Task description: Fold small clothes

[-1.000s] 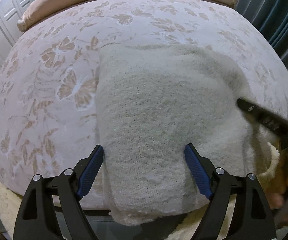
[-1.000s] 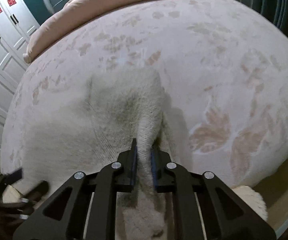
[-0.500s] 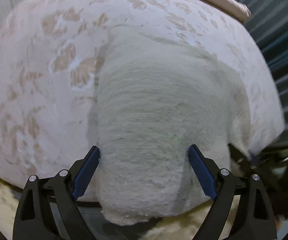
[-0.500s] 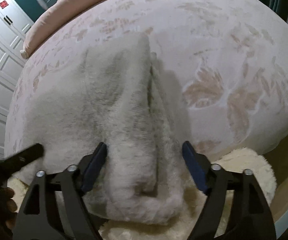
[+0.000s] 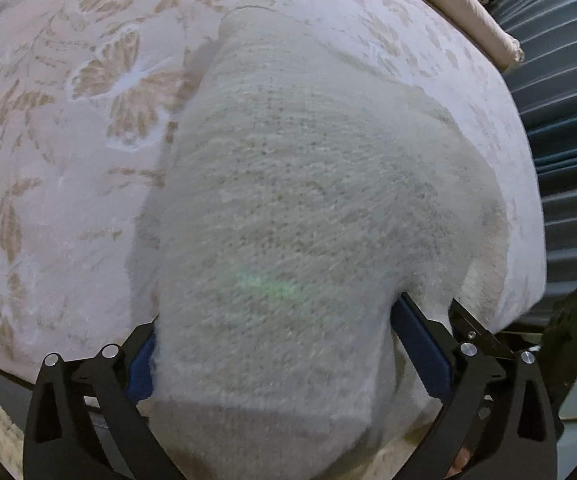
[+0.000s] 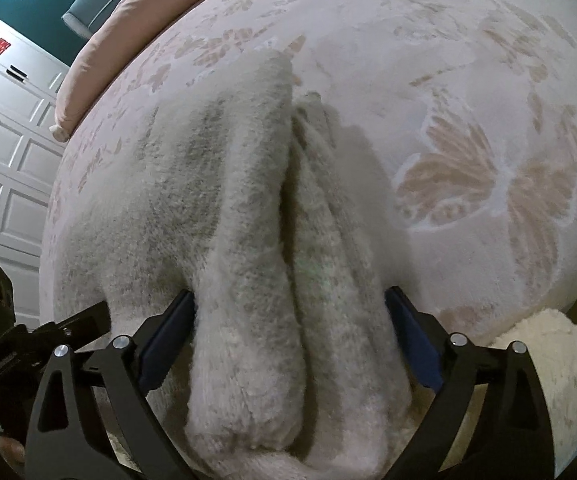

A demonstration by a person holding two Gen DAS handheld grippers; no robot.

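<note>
The left gripper [image 5: 278, 354] has its blue-padded fingers [image 5: 420, 344] spread wide with the cream knit garment [image 5: 308, 200] bulging up between them, the pads at the cloth's flanks and not pinched shut on it; a second ago the same fingers stood just as wide but the cloth lay lower and flatter, and it now fills far more of the left wrist view, its near hem draped over the bed's edge; the right gripper [image 6: 288, 328] is likewise wide apart, its fingers [image 6: 168, 328] either side of two thick rolls of the garment [image 6: 248, 220], whereas a second ago they were clamped tight on a narrow ridge of that cloth, and half a second ago they had already parted; the folded-over side now lies as a long raised lobe beside a deep crease; the garment rests on the floral bedspread [image 5: 68, 120], at the near edge of the bed; beyond it are the pink pillow roll [image 6: 100, 52] at the far edge and the white panelled wardrobe [image 6: 4, 140]; a fluffy cream rug [image 6: 548, 344] shows below the bed's edge.
</note>
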